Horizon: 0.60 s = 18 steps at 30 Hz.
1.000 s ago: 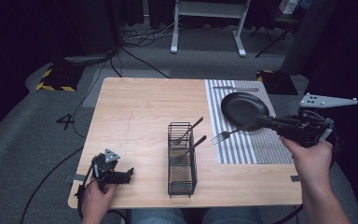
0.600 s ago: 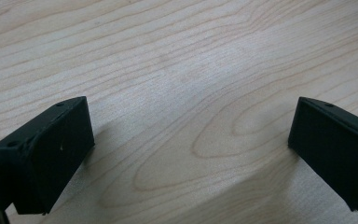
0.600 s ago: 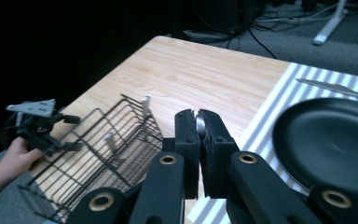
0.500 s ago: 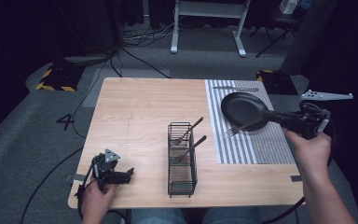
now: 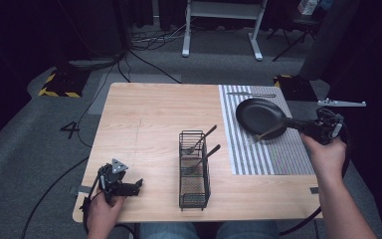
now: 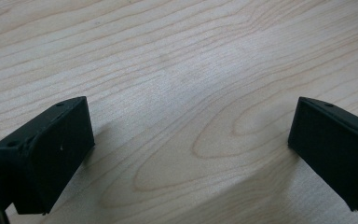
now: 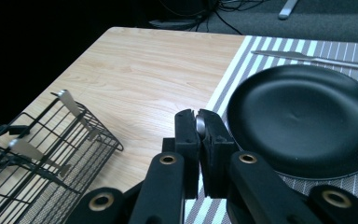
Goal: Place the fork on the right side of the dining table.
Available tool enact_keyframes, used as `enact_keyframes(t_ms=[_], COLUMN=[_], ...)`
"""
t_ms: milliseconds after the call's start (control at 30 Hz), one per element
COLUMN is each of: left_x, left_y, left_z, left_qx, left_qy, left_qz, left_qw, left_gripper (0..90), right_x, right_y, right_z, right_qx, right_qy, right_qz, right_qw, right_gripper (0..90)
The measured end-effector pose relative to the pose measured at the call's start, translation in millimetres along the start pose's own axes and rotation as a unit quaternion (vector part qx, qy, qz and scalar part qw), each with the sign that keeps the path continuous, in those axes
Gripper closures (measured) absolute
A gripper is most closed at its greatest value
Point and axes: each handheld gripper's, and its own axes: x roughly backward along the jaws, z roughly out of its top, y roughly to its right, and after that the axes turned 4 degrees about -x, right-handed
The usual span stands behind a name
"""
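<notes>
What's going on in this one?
A person works at a wooden table with a gripper in each hand. The right gripper is shut on a fork, held low over the striped mat beside the black frying pan. The left gripper rests open near the table's front corner. A wire rack at the centre holds two utensils.

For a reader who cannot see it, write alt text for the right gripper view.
The right gripper has its black jaws shut on a thin metal utensil handle, beside a black frying pan on a striped mat. A black wire caddy holding utensils stands on the wooden table to the left.
</notes>
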Motion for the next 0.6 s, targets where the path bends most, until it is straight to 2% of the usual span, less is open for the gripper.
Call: enact_keyframes(t_ms=[400, 600], left_x=[0.0, 0.0], left_y=[0.0, 0.0], left_z=[0.0, 0.0], left_qx=[0.000, 0.000], left_qy=[0.000, 0.000], left_qz=[0.000, 0.000], left_qw=[1.0000, 1.0000], left_gripper=[0.2, 0.2], right_x=[-24.7, -30.2], right_y=[23.1, 31.1], right_z=[-15.0, -19.7], right_qx=[-0.021, -0.029], right_qy=[-0.027, -0.032], right_qz=[-0.009, -0.013], right_qw=[0.9994, 0.9990], right_gripper=[86.8, 86.8])
